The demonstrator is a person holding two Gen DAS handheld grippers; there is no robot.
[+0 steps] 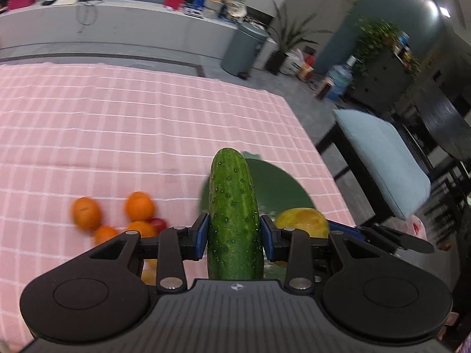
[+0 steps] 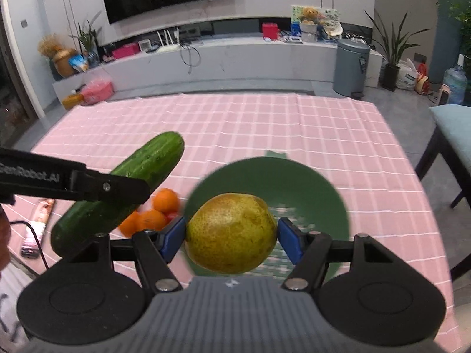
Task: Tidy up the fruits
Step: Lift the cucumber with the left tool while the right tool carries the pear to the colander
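My left gripper point(image 1: 234, 235) is shut on a green cucumber point(image 1: 234, 214) and holds it above the pink checked tablecloth; the cucumber also shows in the right wrist view point(image 2: 132, 188), left of the plate. My right gripper point(image 2: 231, 238) is shut on a yellow-green pear point(image 2: 231, 232) and holds it over the near side of a green plate point(image 2: 294, 182). The pear point(image 1: 303, 222) and plate point(image 1: 276, 185) show in the left wrist view too. Several oranges point(image 1: 138, 206) and a red fruit point(image 1: 159, 223) lie on the cloth left of the plate.
The tablecloth point(image 2: 265, 123) covers the table. A phone with a cable point(image 2: 36, 226) lies at the table's left edge. A chair with a pale blue cushion point(image 1: 382, 158) stands at the right side. A grey bin point(image 2: 350, 67) stands beyond the table.
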